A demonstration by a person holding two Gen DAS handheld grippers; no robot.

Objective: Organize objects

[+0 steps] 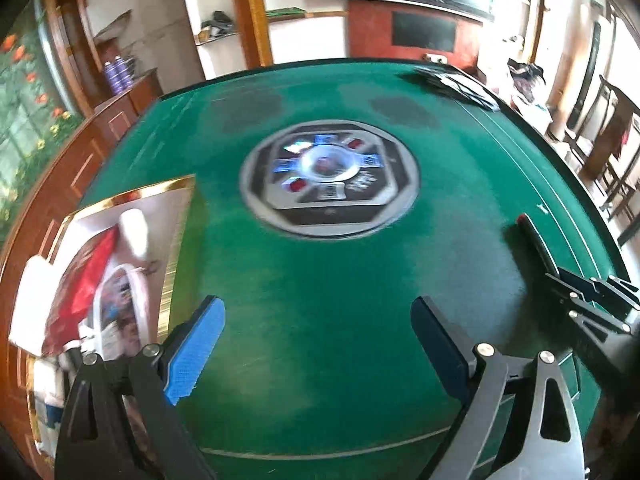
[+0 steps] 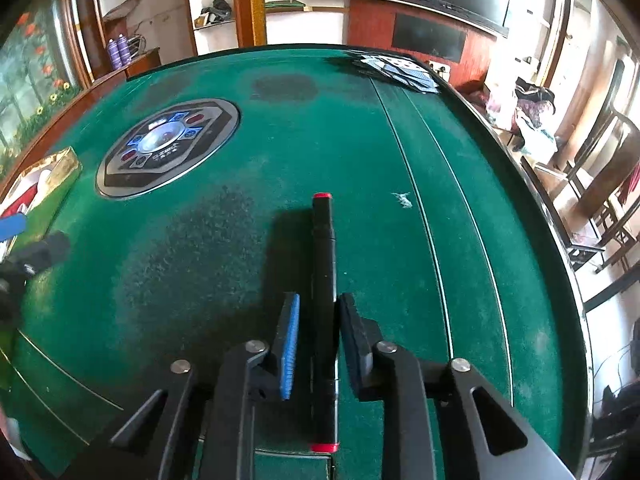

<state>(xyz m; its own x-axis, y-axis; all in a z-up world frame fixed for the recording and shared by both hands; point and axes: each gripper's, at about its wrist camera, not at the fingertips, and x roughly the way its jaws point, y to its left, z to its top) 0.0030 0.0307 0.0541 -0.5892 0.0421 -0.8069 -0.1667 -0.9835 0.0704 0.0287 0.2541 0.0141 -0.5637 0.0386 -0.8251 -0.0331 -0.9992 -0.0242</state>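
The right gripper (image 2: 316, 344) has its jaws nearly closed around a black marker (image 2: 323, 280) — pads flanking it, contact unclear — on the green counter (image 2: 400, 240). Left gripper (image 1: 316, 344) hovers wide open, empty. Judged next: lifting the marker toward the gold-rimmed box (image 1: 176, 240).

The print on the table's centre panel (image 2: 168, 146) is too blurred to read.

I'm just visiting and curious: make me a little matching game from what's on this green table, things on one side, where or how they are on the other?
Things:
1. black marker with red ends
2. playing cards
3. gold-edged box
4. round control panel

Places or states:
A. far right corner
B. table centre
C. between the right tongs
D. left edge, holding items

Pairs: 1-C, 2-A, 3-D, 4-B
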